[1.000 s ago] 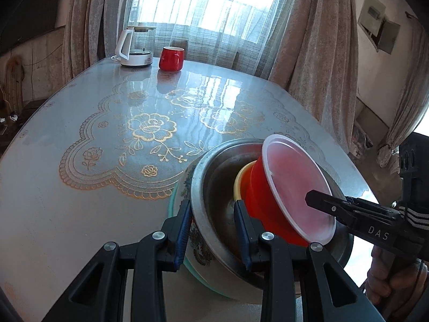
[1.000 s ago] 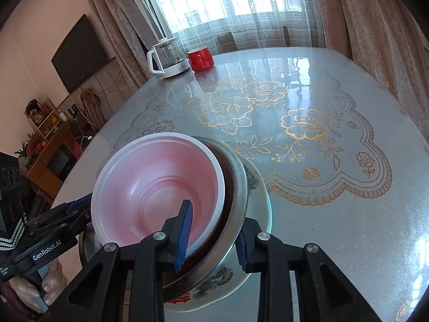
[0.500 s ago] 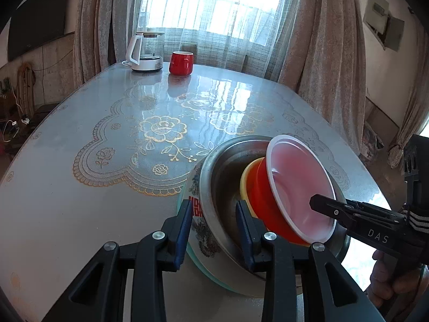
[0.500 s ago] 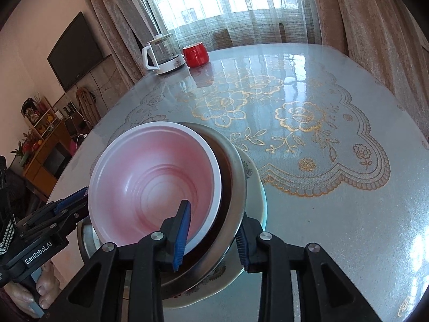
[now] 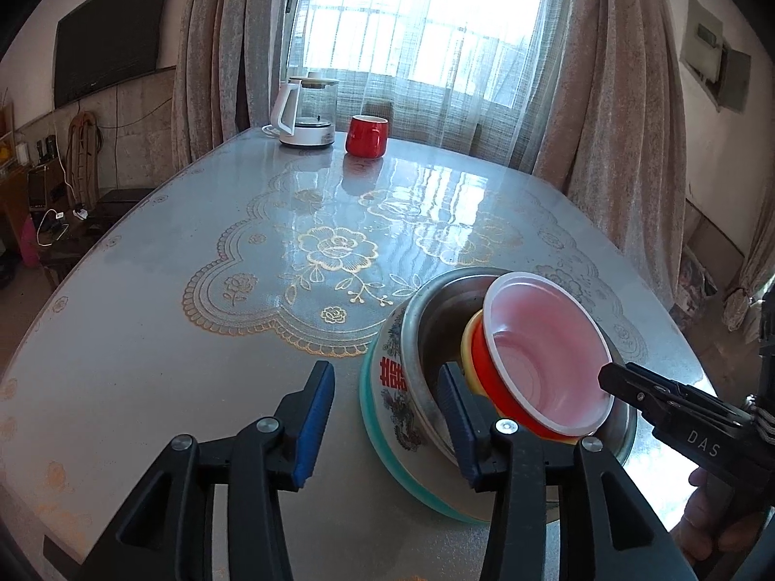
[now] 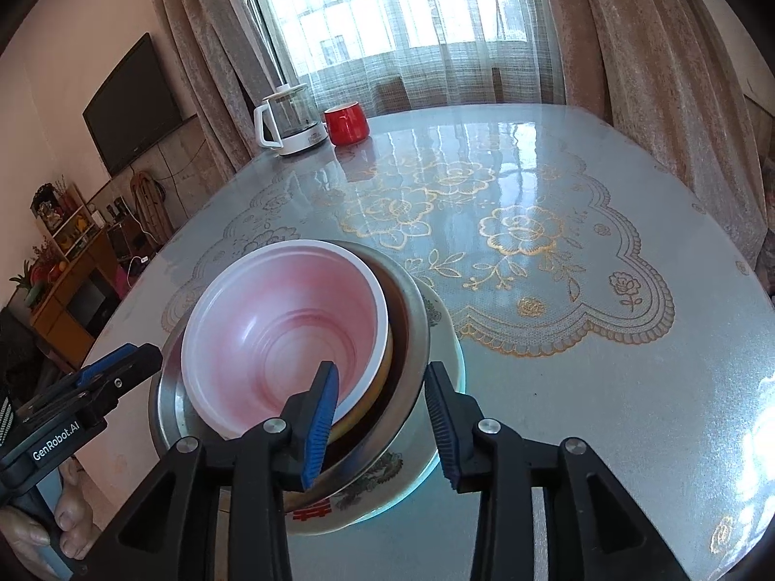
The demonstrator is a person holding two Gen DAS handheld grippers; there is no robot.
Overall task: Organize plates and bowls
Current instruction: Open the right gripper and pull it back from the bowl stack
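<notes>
Bowls are nested low in frame: red bowl in metal bowl on plate (nearly done). Left fingers released; right fingers spread, straddling rims.

Bare table from 9 to 12 o'clock; stacked bowls block 3, kettle and mug far at 12
</notes>
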